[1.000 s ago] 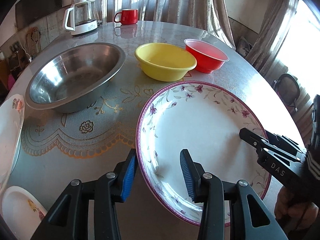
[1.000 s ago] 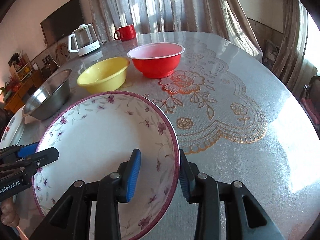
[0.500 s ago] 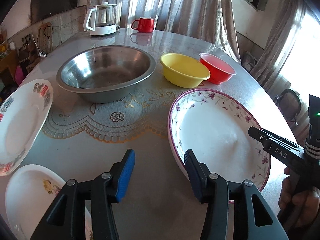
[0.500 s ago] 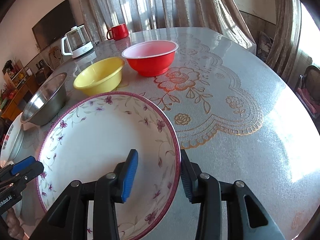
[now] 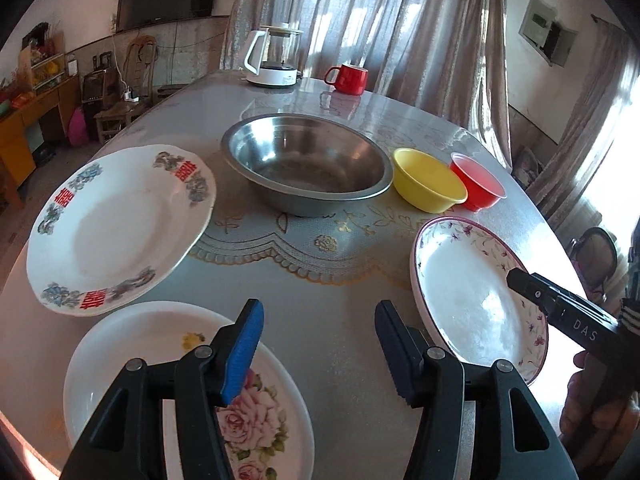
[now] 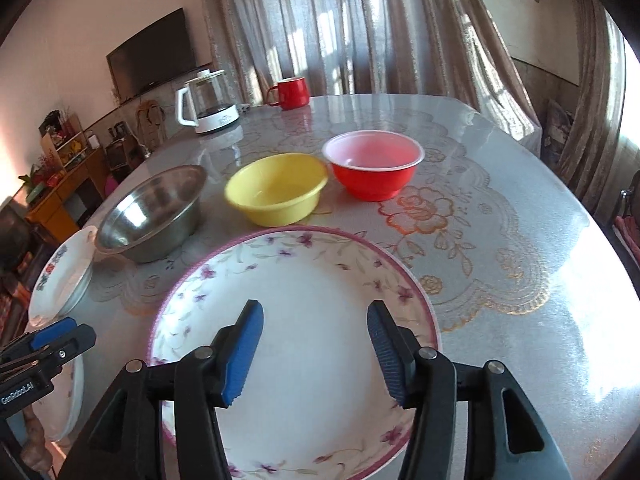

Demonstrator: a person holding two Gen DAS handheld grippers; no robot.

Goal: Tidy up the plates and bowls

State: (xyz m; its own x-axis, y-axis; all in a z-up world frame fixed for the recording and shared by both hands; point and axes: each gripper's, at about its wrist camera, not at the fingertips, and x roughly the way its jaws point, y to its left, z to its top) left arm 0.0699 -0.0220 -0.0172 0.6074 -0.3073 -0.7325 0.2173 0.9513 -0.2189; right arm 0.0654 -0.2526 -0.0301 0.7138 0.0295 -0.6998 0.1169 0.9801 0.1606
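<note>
A purple-rimmed floral plate (image 5: 472, 288) (image 6: 296, 320) lies on the table. My right gripper (image 6: 314, 344) is open and empty above its near part, and also shows in the left wrist view (image 5: 516, 276). My left gripper (image 5: 318, 340) is open and empty, above a rose plate (image 5: 132, 344). A plate with red characters (image 5: 116, 228) (image 6: 66, 276) lies at the left. A steel bowl (image 5: 306, 160) (image 6: 154, 208), a yellow bowl (image 5: 426, 180) (image 6: 276, 190) and a red bowl (image 5: 478, 182) (image 6: 374, 164) stand in a row.
A white kettle (image 5: 276, 56) (image 6: 208, 102) and a red mug (image 5: 348, 80) (image 6: 290, 94) stand at the table's far edge. A lace-patterned cloth (image 6: 452, 216) covers the round table. Curtains hang behind; furniture stands at the left.
Both grippers have pulled back from the purple-rimmed plate and opened wider. The left gripper has swung left, now over the rose plate. The plate now lies flat on the table.
</note>
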